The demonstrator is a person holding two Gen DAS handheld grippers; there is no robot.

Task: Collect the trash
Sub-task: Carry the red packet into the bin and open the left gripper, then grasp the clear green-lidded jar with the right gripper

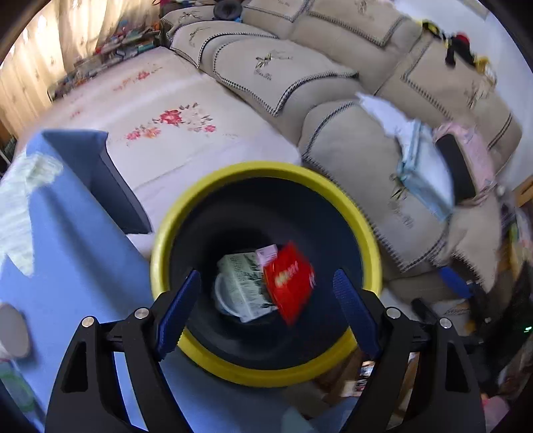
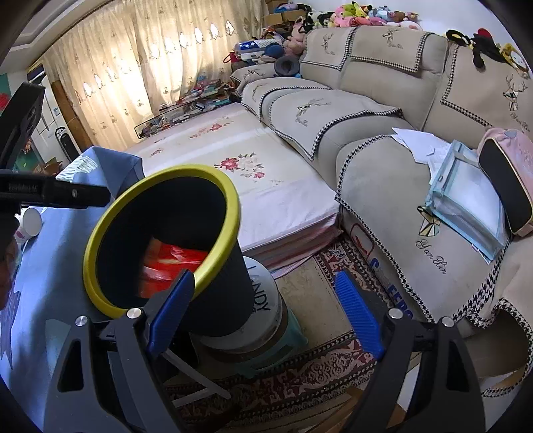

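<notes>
Red packet [image 1: 289, 283] lies in bin [image 1: 266, 173] below wide-open, empty left tongs [image 1: 266, 313].

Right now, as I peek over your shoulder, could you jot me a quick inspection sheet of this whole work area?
Surface: blue tablecloth with pale patches; a white round object sits at its edge, too blurred to identify.
Job's things: black bin with a yellow rim; inside it a red packet, blurred, a greenish printed wrapper and a small pink carton.
Clutter: papers, a clear pouch and a pink bag on the sofa.
Grippers: left gripper above the bin's mouth, open, nothing between its fingers; right gripper open, empty, beside the bin.
Cables: nothing seen.
Surroundings: floral mat, patterned rug, curtains, plush toys.
</notes>
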